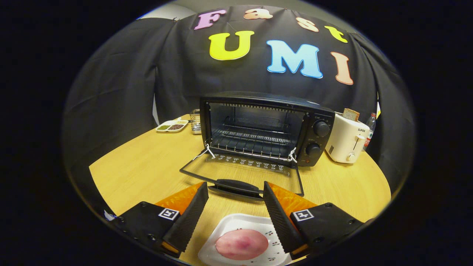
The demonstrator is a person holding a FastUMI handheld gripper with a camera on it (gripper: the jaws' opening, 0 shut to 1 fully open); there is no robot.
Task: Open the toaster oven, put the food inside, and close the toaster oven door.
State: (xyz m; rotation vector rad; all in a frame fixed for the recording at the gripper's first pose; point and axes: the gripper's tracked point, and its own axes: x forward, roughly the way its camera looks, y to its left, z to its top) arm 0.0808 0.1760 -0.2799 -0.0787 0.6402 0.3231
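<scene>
A black toaster oven [266, 125] stands on the wooden table [147, 166] ahead of me, its glass door [244, 171] folded down flat, the handle [236, 186] nearest me. A wire rack [251, 142] shows in the open cavity. A pink round piece of food [242, 244] lies on a white plate [229, 225] low between my fingers. My gripper [235, 190] is open, its fingers spread either side of the plate, tips just short of the door handle and touching nothing.
A white toaster [347, 138] with a slice of bread stands right of the oven, a bottle [370, 129] behind it. A divided white dish [172, 126] and a small metal rack [196, 122] sit left of the oven. The table's round edge curves close on both sides.
</scene>
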